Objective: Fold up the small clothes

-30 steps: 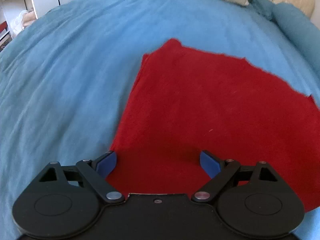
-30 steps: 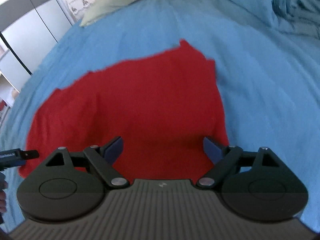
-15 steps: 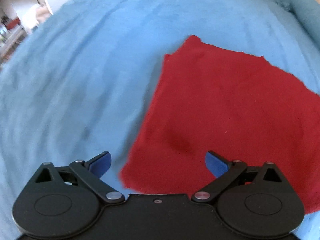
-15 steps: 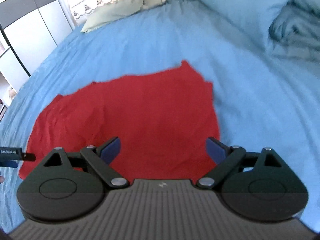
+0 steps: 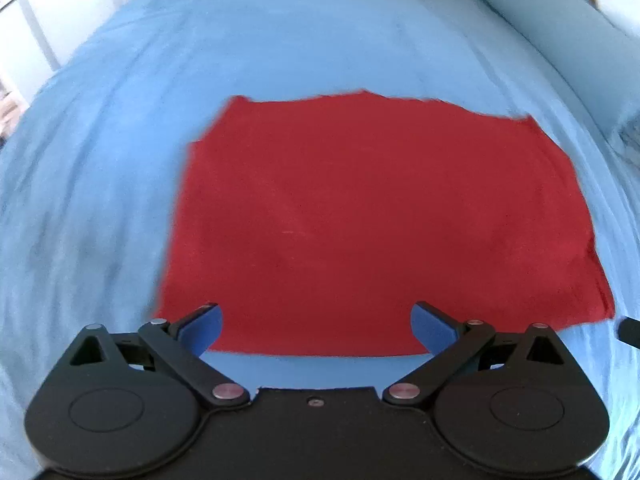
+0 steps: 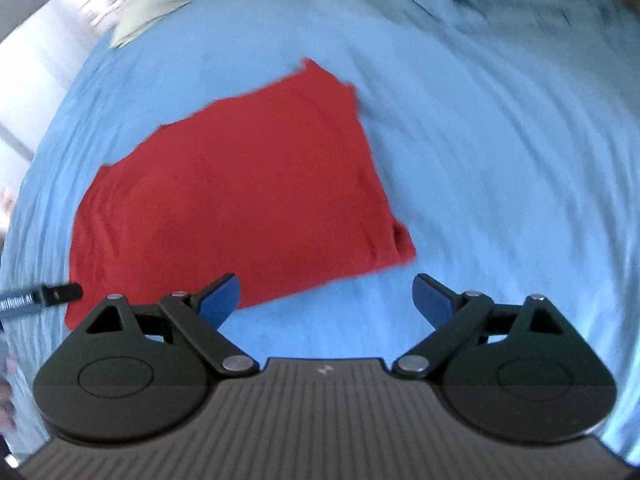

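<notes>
Lying flat on the bed (image 5: 320,48): red cloth (image 5: 380,216), folded to a rectangle. Left tongs (image 5: 316,328) released, spread wide over the cloth's near edge, grasping nothing. Right tongs (image 6: 326,300) released, just off the cloth's (image 6: 240,184) near right corner, grasping nothing. No containers visible.
</notes>
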{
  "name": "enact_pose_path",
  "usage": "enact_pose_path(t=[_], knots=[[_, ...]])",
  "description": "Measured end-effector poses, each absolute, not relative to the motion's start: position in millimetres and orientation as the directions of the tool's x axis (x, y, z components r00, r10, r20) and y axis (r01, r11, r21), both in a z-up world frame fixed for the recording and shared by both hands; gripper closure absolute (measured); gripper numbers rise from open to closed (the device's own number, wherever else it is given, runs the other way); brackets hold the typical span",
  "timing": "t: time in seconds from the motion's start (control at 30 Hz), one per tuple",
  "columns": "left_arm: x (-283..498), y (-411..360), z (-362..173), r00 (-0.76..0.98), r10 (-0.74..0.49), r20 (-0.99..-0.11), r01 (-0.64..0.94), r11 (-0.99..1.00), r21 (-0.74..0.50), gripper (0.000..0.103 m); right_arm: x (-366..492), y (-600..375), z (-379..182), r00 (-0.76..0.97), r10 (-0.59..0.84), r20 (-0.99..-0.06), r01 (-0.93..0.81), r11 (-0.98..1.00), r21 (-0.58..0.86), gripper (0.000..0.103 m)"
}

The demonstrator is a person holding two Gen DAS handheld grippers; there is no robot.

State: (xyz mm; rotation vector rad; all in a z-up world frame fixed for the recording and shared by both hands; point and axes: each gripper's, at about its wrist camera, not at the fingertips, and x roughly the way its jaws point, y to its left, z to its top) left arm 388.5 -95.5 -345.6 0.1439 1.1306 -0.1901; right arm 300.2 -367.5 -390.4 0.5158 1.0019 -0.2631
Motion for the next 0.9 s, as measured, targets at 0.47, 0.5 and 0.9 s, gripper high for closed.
enact_pose_path(t=[0.47, 0.5, 0.9], knots=[[419.2, -119.9, -385.3, 0.356, -0.152, -0.922, 0.187, 0.978, -0.089, 0.002, 315.7, -401.0, -466.7, 0.669, 0.005, -0.743, 0.601, 0.584, 0.545, 0.020], [421.8, -118.1, -384.0, 0.366, -0.153, -0.918, 0.181, 0.979, -0.091, 0.002, 318.2, -404.2, -470.6, 0.663, -0.003, -0.749, 0.620, 0.563, 0.547, 0.022], [469.7, -105.0, -407.2, 0.327, -0.205, -0.923, 0.167, 0.973, -0.157, 0.002, 319.8, -406.4, -480.8, 0.658, -0.004, -0.753, 0.639, 0.531, 0.556, 0.036]])
